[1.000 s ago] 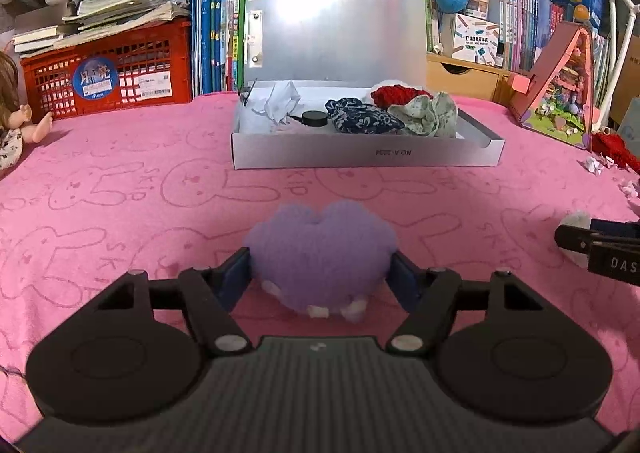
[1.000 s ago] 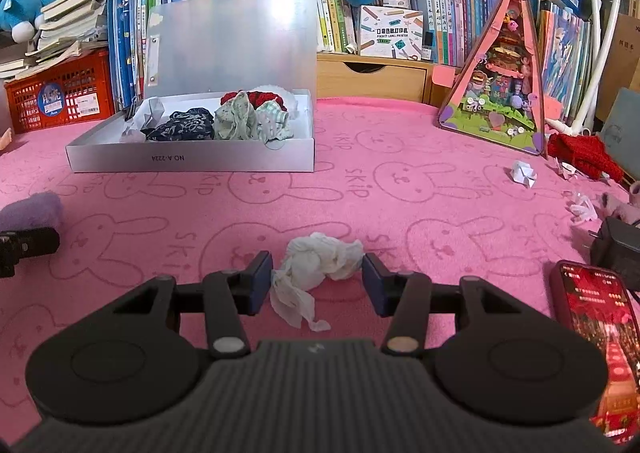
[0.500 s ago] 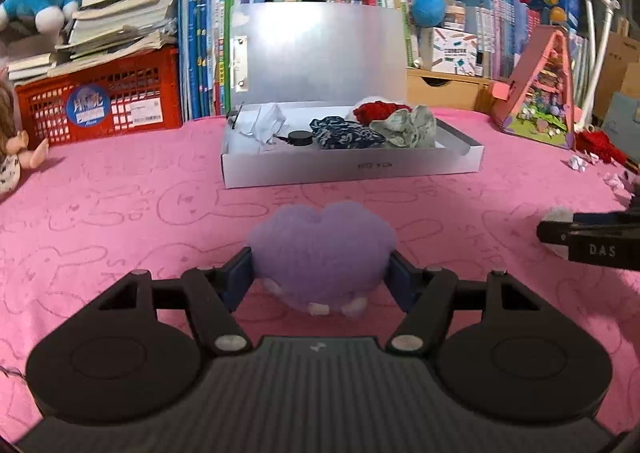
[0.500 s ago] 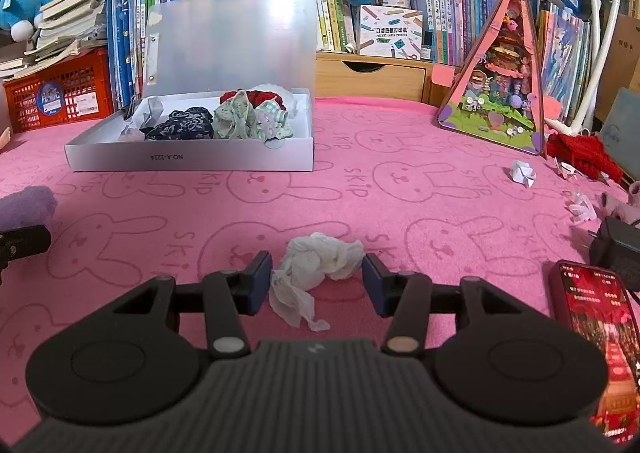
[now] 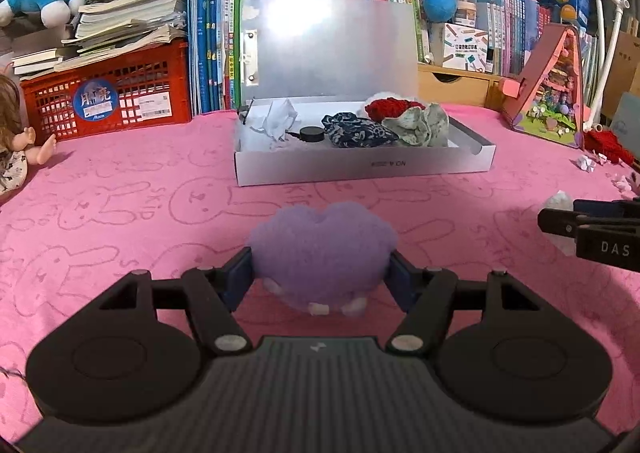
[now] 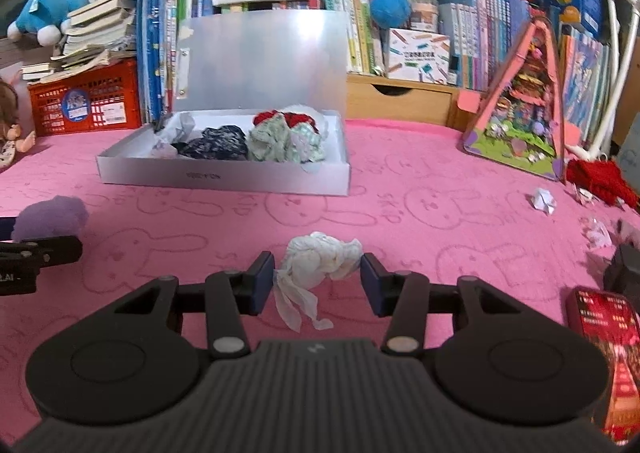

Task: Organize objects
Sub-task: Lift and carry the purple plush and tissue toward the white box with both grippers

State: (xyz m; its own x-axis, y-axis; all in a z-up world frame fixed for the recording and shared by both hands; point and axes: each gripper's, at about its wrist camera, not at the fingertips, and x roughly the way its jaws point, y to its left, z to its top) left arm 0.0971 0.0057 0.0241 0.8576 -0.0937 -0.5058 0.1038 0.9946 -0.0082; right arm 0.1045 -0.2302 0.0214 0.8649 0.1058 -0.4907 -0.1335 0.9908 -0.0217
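L gripper [image 5: 320, 277] clamps purple plush [image 5: 322, 253]; R gripper [image 6: 318, 281] jaws half-wide, tissue wad [image 6: 320, 257] betw. pads, grip unclear. Box [image 5: 360, 169] dead ahead of L, ahead-left of R; L nearer.

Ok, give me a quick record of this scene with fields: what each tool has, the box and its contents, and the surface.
left tool: closed on purple plush heart
right tool: around crumpled white tissue, pads at its sides; grip not certain
box: white, lid open and upright
box contents: white paper, black cap, dark blue cloth, red knit, green cloth
surface: pink bunny-print cloth
phone: at right edge, screen lit
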